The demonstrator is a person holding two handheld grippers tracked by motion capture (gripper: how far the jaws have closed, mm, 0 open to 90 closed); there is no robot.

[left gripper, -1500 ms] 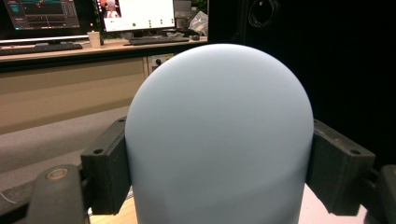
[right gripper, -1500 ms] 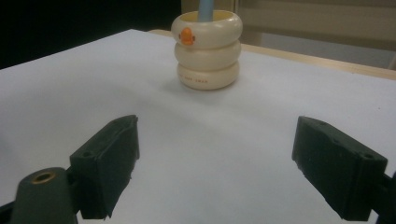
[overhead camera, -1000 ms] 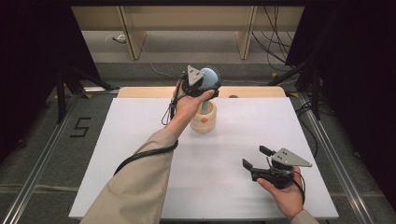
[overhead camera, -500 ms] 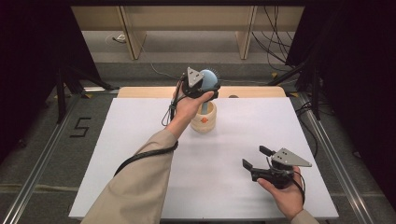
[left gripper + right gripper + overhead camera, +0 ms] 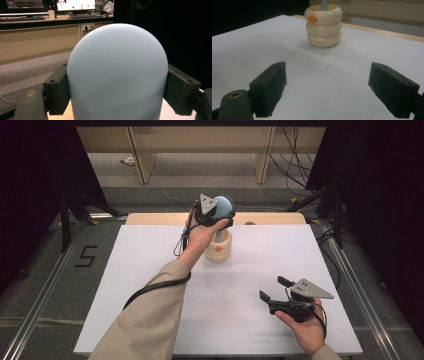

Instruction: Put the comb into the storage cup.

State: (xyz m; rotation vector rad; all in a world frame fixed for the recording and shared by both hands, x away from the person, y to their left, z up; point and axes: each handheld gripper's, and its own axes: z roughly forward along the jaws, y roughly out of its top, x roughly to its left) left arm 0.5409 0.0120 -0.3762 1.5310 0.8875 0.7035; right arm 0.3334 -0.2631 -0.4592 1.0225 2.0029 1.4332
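A pale blue dome-topped piece (image 5: 223,206) stands on a thin blue stem (image 5: 220,234) that rises out of a cream ribbed holder (image 5: 218,247) at the far middle of the white table (image 5: 150,270). My left gripper (image 5: 220,215) is shut on the dome, one black pad pressed to each side. In the left gripper view the dome (image 5: 117,72) sits between those pads (image 5: 56,92). Near the front right, my right gripper (image 5: 273,288) hovers open with nothing in it and points at the holder (image 5: 323,26). Its jaws (image 5: 327,90) stand wide apart.
A wooden strip (image 5: 150,218) runs along the table's far edge. Metal rails (image 5: 45,295) flank the table, with a "5" marked on the floor (image 5: 86,256) at left. Cables and dark stands (image 5: 320,195) stand behind. Bare white surface lies between the holder and my right gripper.
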